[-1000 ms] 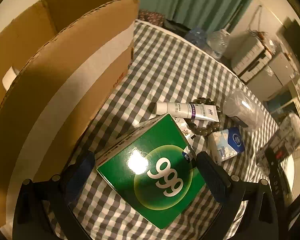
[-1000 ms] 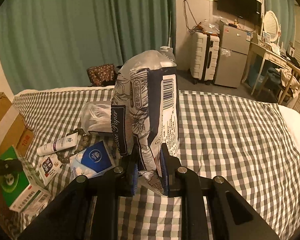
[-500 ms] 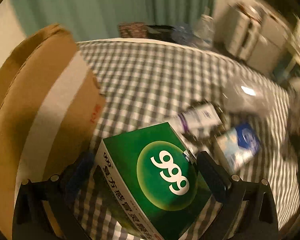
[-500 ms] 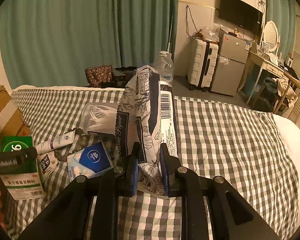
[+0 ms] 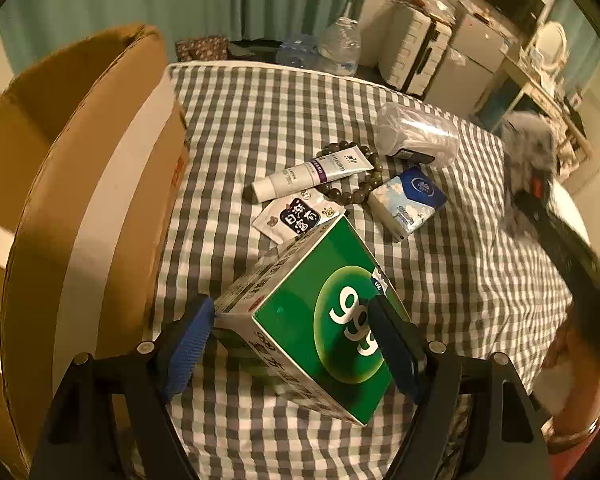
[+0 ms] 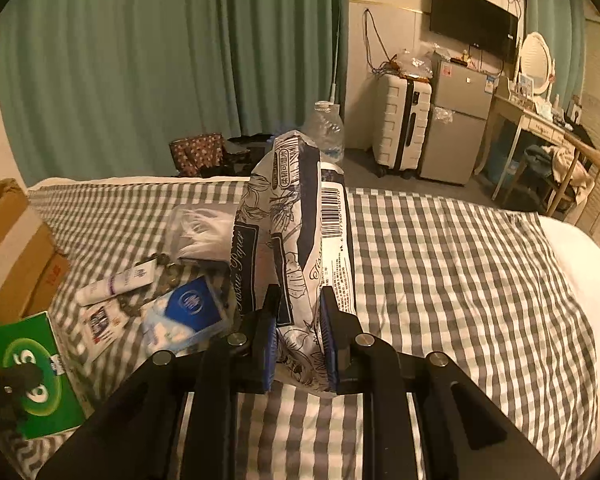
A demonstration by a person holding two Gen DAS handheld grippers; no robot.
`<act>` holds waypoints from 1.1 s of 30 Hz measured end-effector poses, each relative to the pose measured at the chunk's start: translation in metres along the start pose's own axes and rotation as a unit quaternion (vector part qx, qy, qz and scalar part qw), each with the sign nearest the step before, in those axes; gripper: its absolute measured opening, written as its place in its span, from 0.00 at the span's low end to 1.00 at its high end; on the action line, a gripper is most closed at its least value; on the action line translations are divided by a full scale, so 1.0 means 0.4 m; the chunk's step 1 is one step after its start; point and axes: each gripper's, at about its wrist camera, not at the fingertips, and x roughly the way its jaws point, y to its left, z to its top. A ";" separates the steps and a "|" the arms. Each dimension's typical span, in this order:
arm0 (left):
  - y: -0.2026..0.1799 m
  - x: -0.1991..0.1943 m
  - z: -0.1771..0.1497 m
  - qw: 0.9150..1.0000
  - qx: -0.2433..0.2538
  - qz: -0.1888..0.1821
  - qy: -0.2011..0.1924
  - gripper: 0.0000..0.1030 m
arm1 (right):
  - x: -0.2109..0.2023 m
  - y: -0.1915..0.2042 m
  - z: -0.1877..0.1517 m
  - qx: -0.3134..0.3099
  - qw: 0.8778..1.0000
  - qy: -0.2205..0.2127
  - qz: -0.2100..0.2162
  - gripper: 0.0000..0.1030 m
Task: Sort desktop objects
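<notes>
Left gripper (image 5: 292,344): blue pads clamped on a green box (image 5: 320,320) marked "999", tilted above the checked cloth (image 5: 260,120); its underside is hidden. Right gripper (image 6: 298,344): jaws closed on an upright tissue pack (image 6: 296,240), which blocks the cloth directly behind it. Only the left wrist view shows clearly the white tube (image 5: 312,172), bead bracelet (image 5: 360,192), sachet (image 5: 296,216) and blue-white packet (image 5: 408,204), lying clustered beyond the box; in the right view these are blurred. Cardboard carton (image 5: 80,180) at left, cut off by the frame edge.

A lived-in bedroom: checked bed (image 6: 440,264), green curtains (image 6: 160,68) upper left, suitcase (image 6: 400,124), wall television (image 6: 474,20) upper right.
</notes>
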 end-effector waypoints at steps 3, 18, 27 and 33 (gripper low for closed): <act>-0.004 -0.009 -0.015 1.000 -0.012 0.001 0.002 0.86 | -0.038 -0.016 -0.012 0.013 1.000 -0.005 -0.004 0.18; 0.062 0.087 -0.011 0.990 -0.139 -0.025 -0.002 1.00 | -0.229 -0.066 -0.044 0.097 0.993 -0.022 0.057 0.18; -0.135 0.011 -0.011 0.995 0.083 0.033 -0.033 0.99 | -0.218 -0.094 -0.055 0.112 0.991 -0.022 0.069 0.18; -0.092 -0.012 -0.008 1.000 0.016 0.013 -0.005 1.00 | -0.210 -0.127 -0.067 0.133 0.988 -0.020 0.075 0.18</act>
